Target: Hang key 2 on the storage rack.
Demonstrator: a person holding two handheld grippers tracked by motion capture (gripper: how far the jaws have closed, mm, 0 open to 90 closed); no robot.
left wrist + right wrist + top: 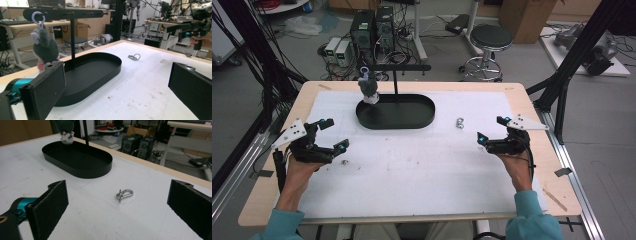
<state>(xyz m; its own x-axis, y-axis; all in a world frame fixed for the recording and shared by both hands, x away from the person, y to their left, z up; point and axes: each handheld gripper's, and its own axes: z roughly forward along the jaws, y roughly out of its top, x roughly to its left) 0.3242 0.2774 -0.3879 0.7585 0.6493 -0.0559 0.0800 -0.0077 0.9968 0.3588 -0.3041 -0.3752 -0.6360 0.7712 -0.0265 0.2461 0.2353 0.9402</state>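
**Carabiner pickup not started, one plush already hanging**

Grippers are sitting low over the white mat, nearest the person. Left gripper (329, 134) is hovering at the left side of the table (532, 150), jaws spread wide and holding nothing. Right gripper (493, 129) is hovering at the right side, jaws likewise spread wide and empty; in the right gripper view it is pointing straight at the metal clip (124, 194).

Clip is lying flat on the mat, between the right gripper and the black tray (427, 120), just off the tray's right end, touching neither. In the left gripper view the same clip (134, 57) is showing beyond the tray's far end. A second small object (345, 161) is lying just beside the left gripper, too small to identify.

Farther back, the tray is carrying a post with a horizontal bar (65, 13). Grey plush toy (45, 47) is hanging from the bar's left end by a loop, dangling over the tray's left end.

Judgement: plush hanging looks done; clip is untouched. Remaining work is probably closing the right gripper on the clip, lifting it, and bringing it to the rack. Early stage.
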